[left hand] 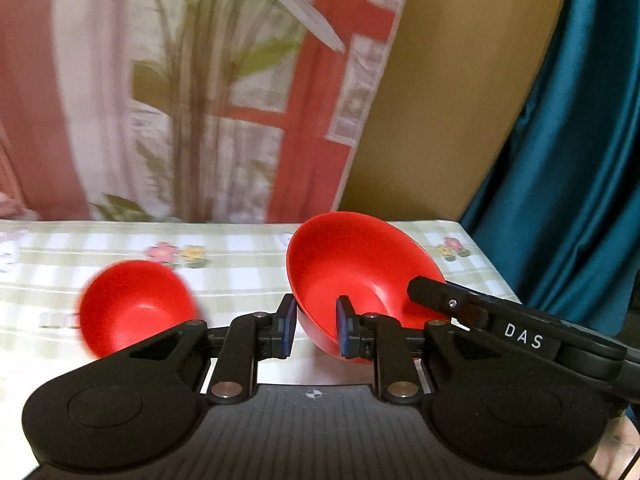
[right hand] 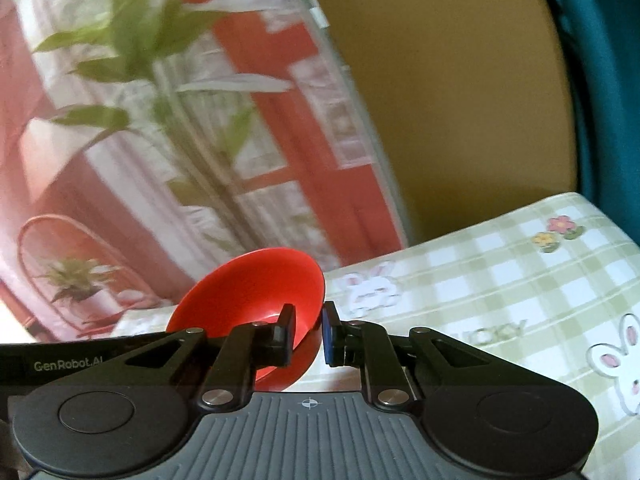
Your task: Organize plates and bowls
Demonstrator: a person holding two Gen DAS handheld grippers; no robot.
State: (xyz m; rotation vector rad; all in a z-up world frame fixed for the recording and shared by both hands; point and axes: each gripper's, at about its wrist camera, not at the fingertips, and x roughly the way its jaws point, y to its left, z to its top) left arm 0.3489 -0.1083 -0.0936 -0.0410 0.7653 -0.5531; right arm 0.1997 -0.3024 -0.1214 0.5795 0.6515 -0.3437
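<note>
Both grippers, left (left hand: 316, 330) and right (right hand: 306, 334), I have clamped on opposite rims of the lifted red bowl (left hand: 360, 268), with a second bowl (left hand: 136, 308) lying leftward, nearer my left gripper.

Ahead of our black left gripper (left hand: 316, 322) we see two plain red bowls, one held (left hand: 360, 268) and one leftward (left hand: 136, 308), over a green-and-white checked tablecloth (left hand: 240, 256) printed with flowers.

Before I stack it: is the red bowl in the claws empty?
Empty. The held red bowl shows a bare red inside in the left wrist view, tilted, with both claws clamped on its rim.
</note>
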